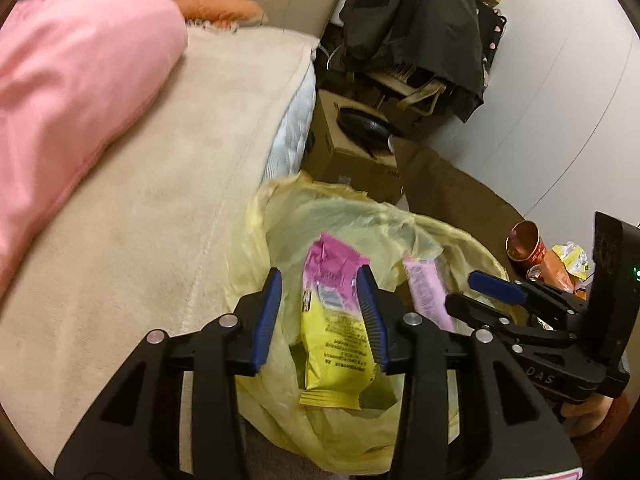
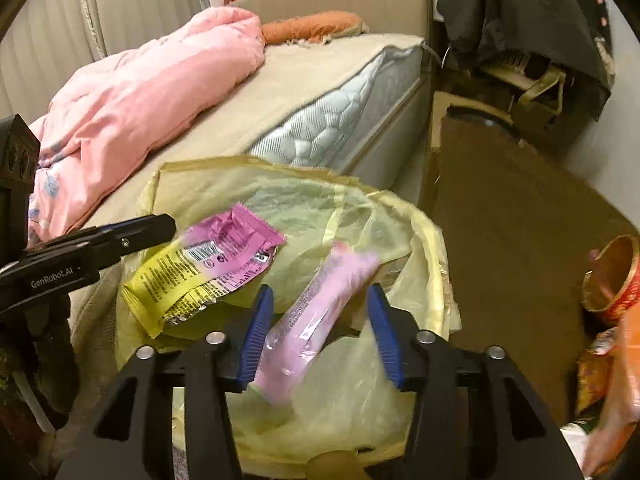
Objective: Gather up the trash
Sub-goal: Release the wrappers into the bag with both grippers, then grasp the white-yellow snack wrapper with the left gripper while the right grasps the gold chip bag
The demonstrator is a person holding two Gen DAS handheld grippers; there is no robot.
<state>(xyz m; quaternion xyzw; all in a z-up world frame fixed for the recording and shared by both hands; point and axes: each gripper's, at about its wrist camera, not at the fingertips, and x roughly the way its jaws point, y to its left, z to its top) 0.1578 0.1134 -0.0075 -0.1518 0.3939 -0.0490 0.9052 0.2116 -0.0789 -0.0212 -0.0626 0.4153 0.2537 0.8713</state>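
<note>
Both grippers hang over the yellow-lined bin (image 1: 280, 216) at lower centre. The left gripper (image 1: 320, 312) stands parted around a yellow-pink wrapper (image 1: 334, 328); the right gripper (image 2: 320, 320), parted, frames a pink packet (image 2: 316, 320). Upper left, a bed (image 1: 140, 208) with pink quilt (image 1: 72, 92); right, a red cup (image 1: 524, 240) on brown floor (image 2: 520, 220).

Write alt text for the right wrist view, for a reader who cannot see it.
The right gripper hangs open over a bin lined with a yellow bag, a pink packet loose between its blue pads. A yellow and pink wrapper lies at the left gripper's tip; a bed with a pink quilt stands behind.
</note>
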